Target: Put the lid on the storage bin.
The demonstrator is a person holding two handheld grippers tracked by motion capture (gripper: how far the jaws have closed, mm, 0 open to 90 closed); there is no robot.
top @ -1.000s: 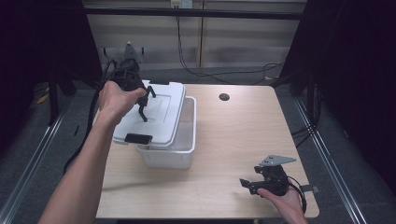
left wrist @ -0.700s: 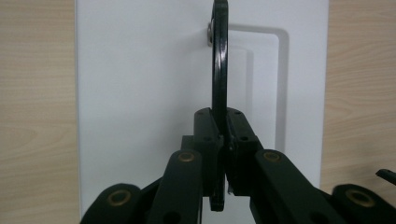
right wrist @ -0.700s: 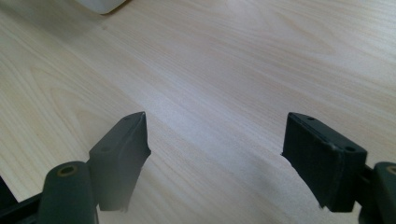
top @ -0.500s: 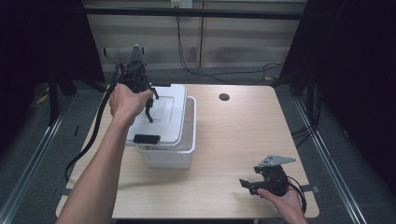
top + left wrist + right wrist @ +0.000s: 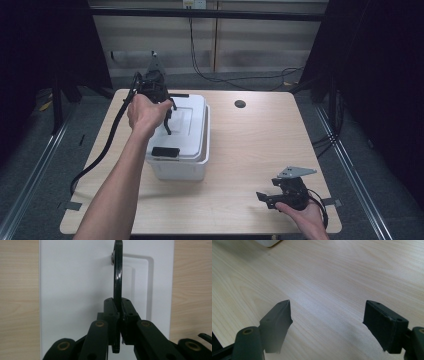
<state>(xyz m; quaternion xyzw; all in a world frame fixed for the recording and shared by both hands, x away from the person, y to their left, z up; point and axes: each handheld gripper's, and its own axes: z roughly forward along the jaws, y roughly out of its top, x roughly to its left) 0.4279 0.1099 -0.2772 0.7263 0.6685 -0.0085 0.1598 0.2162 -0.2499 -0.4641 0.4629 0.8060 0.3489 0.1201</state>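
A white storage box (image 5: 177,169) stands left of centre on the wooden table (image 5: 260,145). Its white lid (image 5: 190,125) lies on top, a black clip (image 5: 165,151) at its near edge. My left gripper (image 5: 167,114) points down over the lid and is shut on the lid's thin black handle (image 5: 168,122). In the left gripper view the pads (image 5: 111,312) pinch that upright handle (image 5: 117,277) above the lid (image 5: 75,290). My right gripper (image 5: 263,199) rests low at the table's near right, open, with nothing between its jaws (image 5: 327,312).
A dark round hole (image 5: 240,104) sits in the tabletop at the back right of the box. The left gripper's thick cable (image 5: 100,155) hangs off the table's left edge. A corner of the white box (image 5: 265,242) shows far off in the right gripper view.
My left hand has carried the lid to the right and farther back, from hanging off the box's left side to lying squarely over it. The right gripper has not moved.
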